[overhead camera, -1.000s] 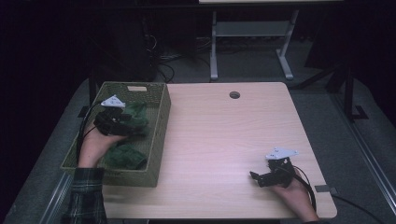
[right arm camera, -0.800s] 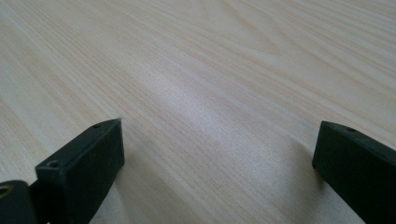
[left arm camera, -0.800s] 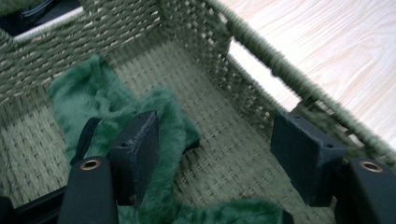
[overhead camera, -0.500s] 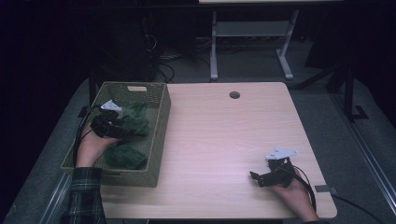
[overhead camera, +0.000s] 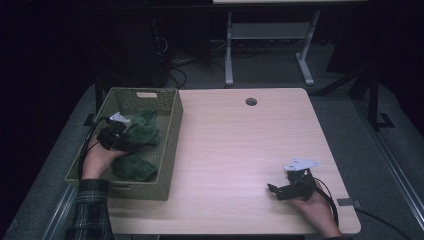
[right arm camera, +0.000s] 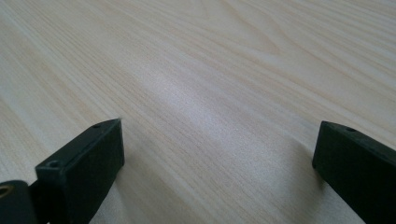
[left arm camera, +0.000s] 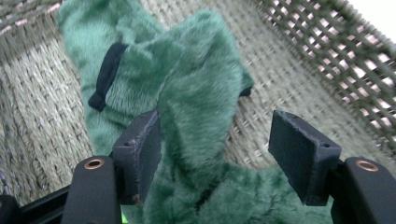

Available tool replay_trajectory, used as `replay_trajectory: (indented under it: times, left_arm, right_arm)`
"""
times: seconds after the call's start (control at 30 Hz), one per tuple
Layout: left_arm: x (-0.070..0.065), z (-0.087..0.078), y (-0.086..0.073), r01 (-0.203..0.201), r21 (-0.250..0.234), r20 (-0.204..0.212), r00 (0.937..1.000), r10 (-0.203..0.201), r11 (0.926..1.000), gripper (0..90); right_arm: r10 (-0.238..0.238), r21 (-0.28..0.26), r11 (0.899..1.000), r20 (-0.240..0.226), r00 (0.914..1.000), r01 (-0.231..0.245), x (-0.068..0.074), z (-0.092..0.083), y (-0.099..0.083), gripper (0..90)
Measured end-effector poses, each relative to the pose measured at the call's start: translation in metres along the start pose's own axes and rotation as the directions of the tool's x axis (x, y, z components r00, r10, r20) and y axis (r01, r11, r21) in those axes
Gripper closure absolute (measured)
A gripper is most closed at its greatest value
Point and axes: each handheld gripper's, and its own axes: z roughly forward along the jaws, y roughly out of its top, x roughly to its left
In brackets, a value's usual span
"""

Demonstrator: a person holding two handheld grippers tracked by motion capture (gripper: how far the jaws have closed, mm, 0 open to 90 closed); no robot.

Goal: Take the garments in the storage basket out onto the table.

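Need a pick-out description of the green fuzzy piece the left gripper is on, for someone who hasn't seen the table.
Start at the woven basket on the table's left edge. Two green plush bundles lie in it; take the farther one, the green plush cloth, with the left gripper open around a raised fold of it. Unlike the near bundle, it has a gripper on it, and a black strap loop shows on its fur.

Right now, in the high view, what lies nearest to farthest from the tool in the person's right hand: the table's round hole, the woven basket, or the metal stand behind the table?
From the right tool:
1. Round hole, toward the table's far edge.
2. Woven basket, across the table, left side.
3. Metal stand, on the floor beyond the table.
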Motion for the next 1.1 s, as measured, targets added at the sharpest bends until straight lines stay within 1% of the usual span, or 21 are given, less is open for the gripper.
replay_trajectory:
  times: [0.23, 0.3, 0.37, 0.4, 0.5, 0.63, 0.73, 0.87, 0.93, 1.0, 1.1]
  left_arm:
    - [0.004, 0.011, -0.005, 0.005, 0.044, 0.001, 1.0000, -0.005, 0.9990, 33.6]
    - [0.005, 0.015, -0.006, 0.013, 0.055, 0.003, 0.9999, -0.013, 0.9984, 33.6]
    - [0.005, 0.018, -0.008, 0.007, 0.084, -0.004, 1.0000, -0.007, 0.9964, 33.6]
    - [0.005, 0.020, -0.009, 0.013, 0.088, -0.004, 0.9999, -0.013, 0.9960, 33.6]
    - [0.007, 0.021, -0.010, 0.018, 0.107, -0.013, 0.9998, -0.016, 0.9941, 35.8]
    - [0.008, 0.022, -0.012, 0.030, 0.114, -0.010, 0.9995, -0.029, 0.9930, 39.7]
    - [0.009, 0.022, -0.012, 0.033, 0.125, 0.000, 0.9994, -0.034, 0.9916, 43.8]
    - [0.009, 0.021, -0.012, 0.039, 0.123, 0.011, 0.9991, -0.041, 0.9917, 57.0]
    - [0.010, 0.019, -0.012, 0.046, 0.117, 0.029, 0.9984, -0.050, 0.9921, 65.6]
    - [0.010, 0.018, -0.012, 0.049, 0.116, 0.041, 0.9977, -0.054, 0.9920, 71.0]
    - [0.011, 0.017, -0.011, 0.081, 0.115, 0.054, 0.9947, -0.088, 0.9901, 76.2]
  right_arm:
    - [0.001, 0.000, 1.000, 0.000, 1.0000, -0.001, 0.000, 0.000, 0.000, 1.9]
    - [0.000, 0.000, 1.000, 0.000, 1.0000, 0.000, 0.000, 0.000, 0.000, 1.9]
    - [0.000, 0.000, 1.000, 0.000, 1.0000, 0.000, 0.000, 0.000, 0.000, 1.9]
    - [0.000, 0.000, 1.000, 0.000, 1.0000, 0.000, 0.000, 0.000, 0.000, 1.9]
    - [0.000, 0.000, 1.000, 0.000, 1.0000, 0.000, 0.000, 0.000, 0.000, 1.9]
    - [0.000, 0.000, 1.000, 0.000, 1.0000, 0.000, 0.000, 0.000, 0.000, 1.9]
    - [0.000, 0.000, 1.000, 0.000, 1.0000, 0.000, 0.000, 0.000, 0.000, 1.9]
    - [0.000, 0.000, 1.000, 0.000, 1.0000, 0.000, 0.000, 0.000, 0.000, 1.9]
    - [0.000, 0.000, 1.000, 0.000, 1.0000, 0.000, 0.000, 0.000, 0.000, 1.9]
    - [0.000, 0.000, 1.000, 0.000, 1.0000, 0.000, 0.000, 0.000, 0.000, 1.9]
    - [0.001, 0.000, 1.000, 0.000, 1.0000, -0.001, 0.000, 0.000, 0.000, 1.9]
